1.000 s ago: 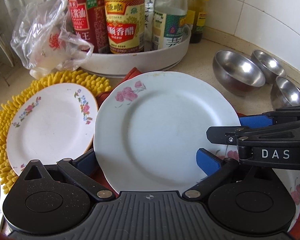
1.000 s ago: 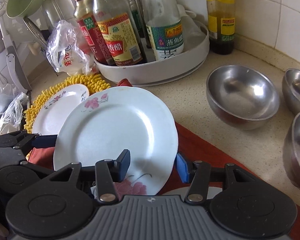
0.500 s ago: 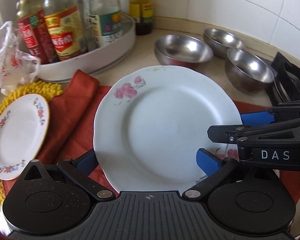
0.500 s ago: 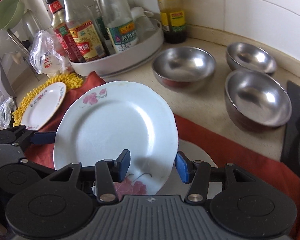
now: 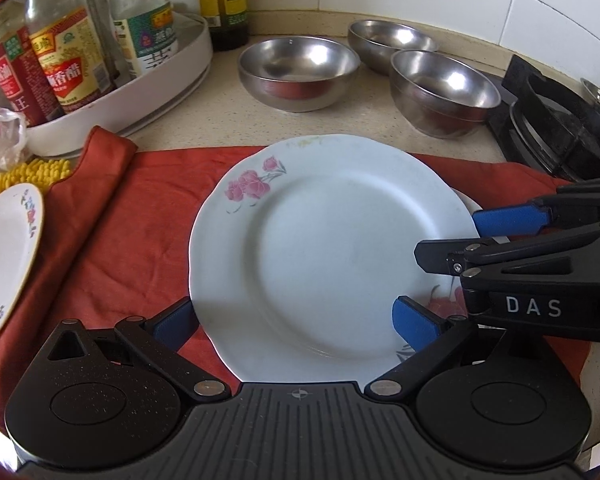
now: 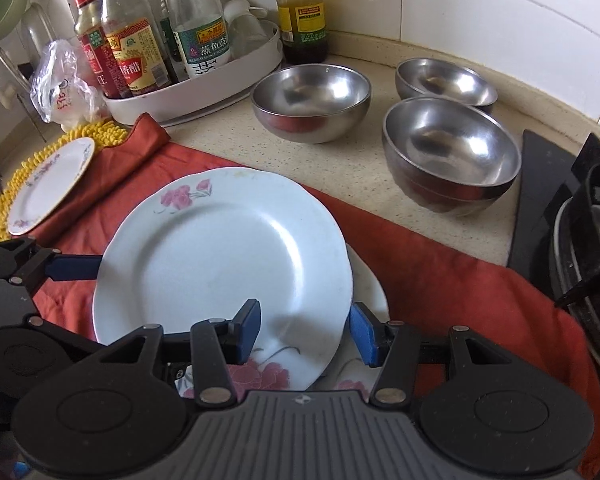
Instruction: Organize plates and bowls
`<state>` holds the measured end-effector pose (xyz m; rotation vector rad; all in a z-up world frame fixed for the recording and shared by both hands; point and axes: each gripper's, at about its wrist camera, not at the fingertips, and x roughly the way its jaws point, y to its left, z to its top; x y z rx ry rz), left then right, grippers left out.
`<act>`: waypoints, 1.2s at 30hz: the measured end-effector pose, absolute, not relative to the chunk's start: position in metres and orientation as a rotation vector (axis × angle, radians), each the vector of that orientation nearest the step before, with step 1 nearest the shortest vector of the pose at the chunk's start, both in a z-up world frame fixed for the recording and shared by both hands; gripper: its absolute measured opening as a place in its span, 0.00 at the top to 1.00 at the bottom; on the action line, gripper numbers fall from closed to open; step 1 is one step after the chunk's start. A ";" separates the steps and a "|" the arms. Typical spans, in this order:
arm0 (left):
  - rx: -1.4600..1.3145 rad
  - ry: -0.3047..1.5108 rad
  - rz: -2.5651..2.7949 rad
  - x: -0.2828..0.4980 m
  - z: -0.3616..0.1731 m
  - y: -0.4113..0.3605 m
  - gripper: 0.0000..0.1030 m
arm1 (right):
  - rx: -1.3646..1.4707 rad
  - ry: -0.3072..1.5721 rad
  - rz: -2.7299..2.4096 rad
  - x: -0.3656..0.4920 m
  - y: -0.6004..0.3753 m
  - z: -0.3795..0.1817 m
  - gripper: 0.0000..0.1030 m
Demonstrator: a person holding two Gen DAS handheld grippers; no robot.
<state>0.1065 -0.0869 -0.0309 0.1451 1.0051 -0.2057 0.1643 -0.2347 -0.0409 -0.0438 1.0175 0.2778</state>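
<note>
1. A large white plate with pink flowers is held above the red cloth, which covers the front part of the counter.
2. The left gripper is spread wide, and the plate's near-left rim lies between its blue pads; whether the pads truly press on the rim cannot be told.
3. The right gripper is half open across the plate's near-right rim; a firm hold cannot be confirmed either.
4. Another flowered plate is seen under it on the cloth, so the step in hand is judged to be stacking.
5. Next, the plate should be lowered level and centred on the lower one, then both rims released.
6. A small flowered plate waits on the yellow mat at the cloth's left edge; three steel bowls stand behind the cloth.
</note>
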 end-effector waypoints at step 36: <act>0.000 0.912 0.035 0.086 0.006 0.002 0.00 | -0.332 0.870 0.459 0.182 -0.135 -0.009 0.52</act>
